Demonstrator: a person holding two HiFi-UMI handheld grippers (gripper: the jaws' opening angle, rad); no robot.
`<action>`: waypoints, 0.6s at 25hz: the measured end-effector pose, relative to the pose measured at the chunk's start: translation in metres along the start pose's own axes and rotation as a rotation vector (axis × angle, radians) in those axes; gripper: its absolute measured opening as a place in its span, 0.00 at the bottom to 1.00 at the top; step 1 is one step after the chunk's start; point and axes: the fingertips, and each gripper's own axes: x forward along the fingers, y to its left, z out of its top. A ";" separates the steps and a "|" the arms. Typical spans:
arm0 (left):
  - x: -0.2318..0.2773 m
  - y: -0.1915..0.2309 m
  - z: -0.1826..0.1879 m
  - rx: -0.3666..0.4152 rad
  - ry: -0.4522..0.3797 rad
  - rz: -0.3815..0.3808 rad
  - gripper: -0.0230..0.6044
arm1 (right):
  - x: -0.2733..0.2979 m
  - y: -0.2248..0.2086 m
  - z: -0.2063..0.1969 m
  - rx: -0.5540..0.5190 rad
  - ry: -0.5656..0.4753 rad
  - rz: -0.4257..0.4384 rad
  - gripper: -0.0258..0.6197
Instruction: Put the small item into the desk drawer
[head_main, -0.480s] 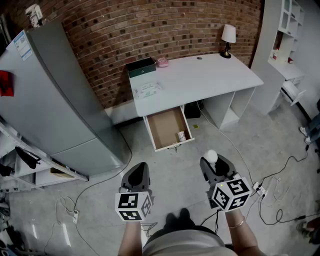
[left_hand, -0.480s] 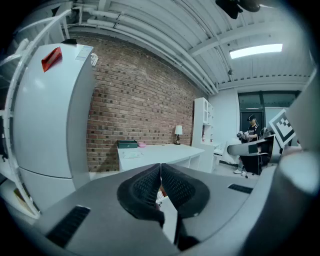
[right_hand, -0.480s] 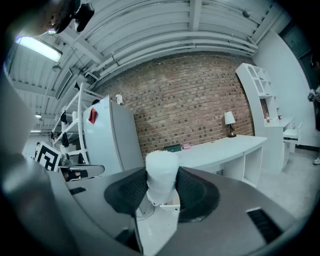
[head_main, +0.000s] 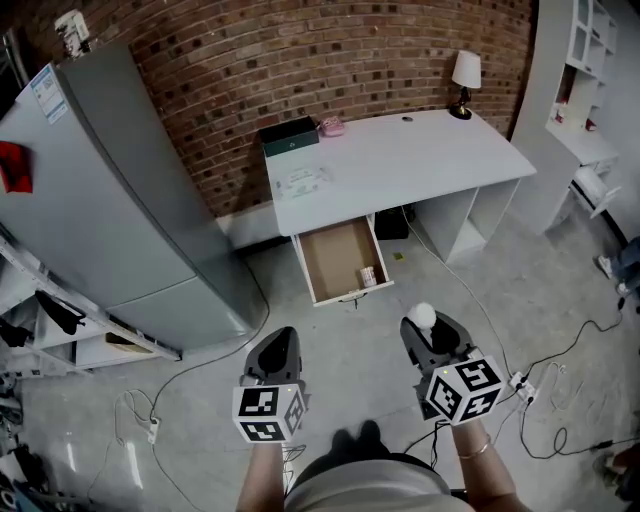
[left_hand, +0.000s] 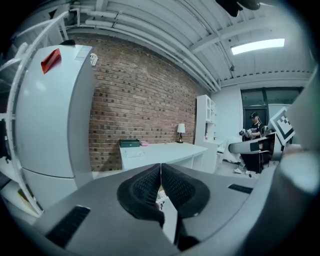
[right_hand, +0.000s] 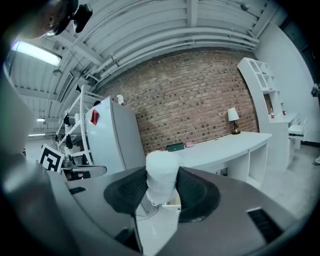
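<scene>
My right gripper (head_main: 424, 322) is shut on a small white roll-shaped item (right_hand: 161, 176), whose rounded top (head_main: 422, 315) pokes out above the jaws. The left gripper (head_main: 276, 350) is shut with nothing between its pads (left_hand: 160, 187). Both hang over the grey floor, well short of the white desk (head_main: 400, 160). The desk drawer (head_main: 341, 259) stands pulled open below the desktop, brown inside, with a small box (head_main: 367, 274) in its front right corner.
A grey fridge (head_main: 110, 190) stands left of the desk. On the desktop sit a green box (head_main: 288, 134), a pink object (head_main: 330, 125), a paper (head_main: 303, 180) and a lamp (head_main: 464, 78). Cables (head_main: 560, 400) trail over the floor at right. White shelves (head_main: 585, 70) stand far right.
The view has shifted slightly, so the desk and drawer sit a little further right and lower. Both grippers keep their places and grips.
</scene>
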 end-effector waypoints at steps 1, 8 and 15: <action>0.001 0.000 0.000 -0.001 0.000 0.003 0.07 | 0.000 -0.002 0.000 0.006 0.001 0.006 0.31; 0.006 -0.007 0.001 0.006 -0.013 0.043 0.07 | 0.001 -0.016 -0.002 0.006 0.015 0.030 0.31; 0.010 -0.010 0.002 0.006 -0.021 0.073 0.07 | 0.005 -0.029 0.000 0.004 0.019 0.048 0.31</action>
